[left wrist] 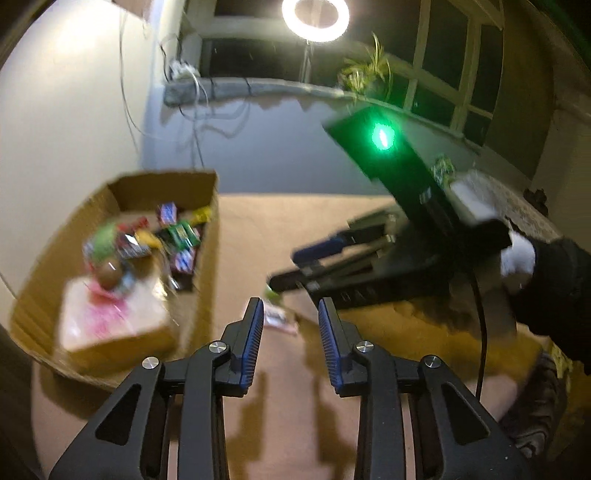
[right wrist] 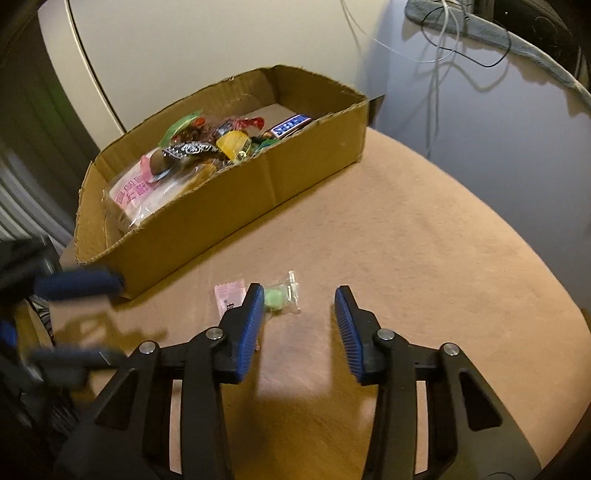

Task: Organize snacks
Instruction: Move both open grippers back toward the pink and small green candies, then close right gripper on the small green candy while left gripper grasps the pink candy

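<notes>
A cardboard box [right wrist: 314, 155] holding several wrapped snacks [right wrist: 207, 144] stands on the tan table; it also shows in the left wrist view [left wrist: 199, 266]. A green candy in clear wrap [right wrist: 282, 297] and a pink packet [right wrist: 229, 295] lie on the table just ahead of my right gripper [right wrist: 300, 314], which is open and empty above them. My left gripper [left wrist: 291, 325] is open and empty, with a small packet [left wrist: 279, 319] on the table ahead of it. The right gripper [left wrist: 295, 267] shows blurred in the left wrist view, and the left gripper [right wrist: 77, 317] shows blurred in the right wrist view.
The tan table [right wrist: 424, 258] has a curved edge on the right. A ring light [left wrist: 316, 18], a window sill [left wrist: 258, 86] with cables and a plant [left wrist: 369, 72] stand behind. A wall [right wrist: 184, 44] is behind the box.
</notes>
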### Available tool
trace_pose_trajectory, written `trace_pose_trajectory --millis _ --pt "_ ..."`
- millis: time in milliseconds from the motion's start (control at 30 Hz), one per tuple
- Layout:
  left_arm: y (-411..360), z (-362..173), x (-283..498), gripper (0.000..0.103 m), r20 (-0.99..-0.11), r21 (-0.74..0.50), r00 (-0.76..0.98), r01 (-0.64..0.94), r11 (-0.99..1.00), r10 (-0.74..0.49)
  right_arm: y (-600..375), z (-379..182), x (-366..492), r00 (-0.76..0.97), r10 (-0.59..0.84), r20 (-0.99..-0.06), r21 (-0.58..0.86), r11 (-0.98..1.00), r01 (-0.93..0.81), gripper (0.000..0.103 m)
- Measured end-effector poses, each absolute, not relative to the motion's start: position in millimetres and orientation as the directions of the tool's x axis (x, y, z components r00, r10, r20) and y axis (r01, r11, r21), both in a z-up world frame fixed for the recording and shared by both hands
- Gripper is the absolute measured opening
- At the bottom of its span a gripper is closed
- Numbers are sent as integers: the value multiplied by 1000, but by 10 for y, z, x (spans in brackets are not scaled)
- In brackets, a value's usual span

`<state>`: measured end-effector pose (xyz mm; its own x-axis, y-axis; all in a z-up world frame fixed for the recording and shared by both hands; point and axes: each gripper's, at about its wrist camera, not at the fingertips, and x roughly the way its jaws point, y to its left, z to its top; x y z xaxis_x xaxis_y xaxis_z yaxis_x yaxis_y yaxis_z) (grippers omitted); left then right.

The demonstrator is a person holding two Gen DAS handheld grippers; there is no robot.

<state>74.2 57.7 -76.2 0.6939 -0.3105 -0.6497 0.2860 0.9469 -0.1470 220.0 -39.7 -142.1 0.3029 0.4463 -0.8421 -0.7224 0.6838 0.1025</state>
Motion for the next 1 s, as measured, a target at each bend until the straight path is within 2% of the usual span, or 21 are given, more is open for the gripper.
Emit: trace_pose_trajectory --millis 267,533,700,1000 --pt "546 -923 815 24 -696 -166 647 276 947 -311 -342 -1507 2222 252 479 -841 145 648 -748 38" --pt "534 -1039 861 24 -733 -174 609 260 950 -302 -241 -1547 2236 244 472 -847 129 628 -767 33" --pt "512 -1088 907 24 -746 -179 596 251 951 -297 -199 -1553 2213 249 461 -852 105 616 -780 25" --pt "477 -1121 1052 24 -760 -175 585 234 956 -283 -296 -1541 2221 263 460 -848 97 623 -776 24"
